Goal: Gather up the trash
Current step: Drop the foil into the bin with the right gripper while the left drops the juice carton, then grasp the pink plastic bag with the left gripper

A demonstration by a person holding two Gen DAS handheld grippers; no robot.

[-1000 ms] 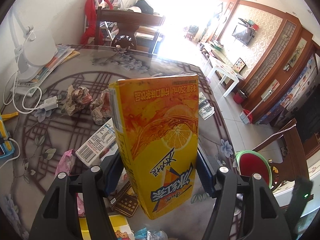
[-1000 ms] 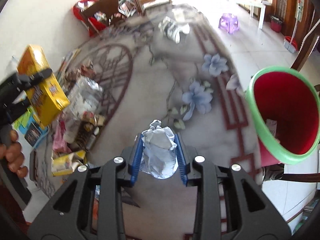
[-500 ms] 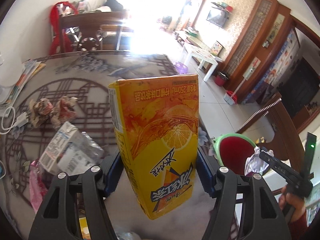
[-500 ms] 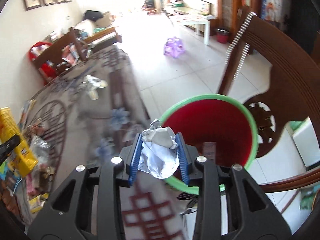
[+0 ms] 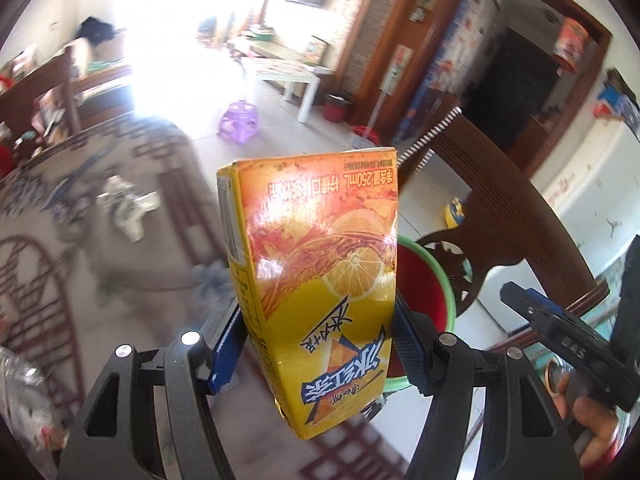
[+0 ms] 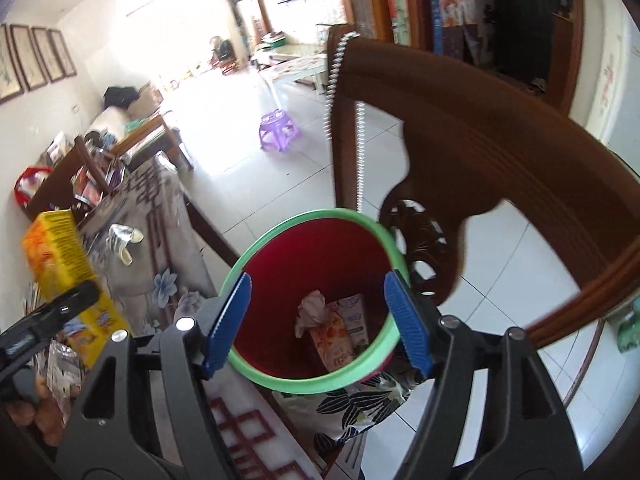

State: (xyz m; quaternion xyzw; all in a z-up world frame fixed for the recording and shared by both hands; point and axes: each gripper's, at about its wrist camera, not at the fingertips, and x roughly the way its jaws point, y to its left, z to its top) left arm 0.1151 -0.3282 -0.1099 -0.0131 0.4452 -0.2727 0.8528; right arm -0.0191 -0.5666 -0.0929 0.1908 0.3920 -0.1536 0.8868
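Disposal is the step in hand: right tool [image 6: 318,324], jaws opening and empty, hangs directly over the red bin [image 6: 316,385], while left tool [image 5: 316,348] clamps the yellow carton [image 5: 316,280], which apparently must next travel right, above that bin.

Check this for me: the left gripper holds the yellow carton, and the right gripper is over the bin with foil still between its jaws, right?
Not quite. The right gripper has nothing between its jaws, which are opening over the bin, as the right wrist view shows. The rest holds: the left gripper holds the yellow carton.
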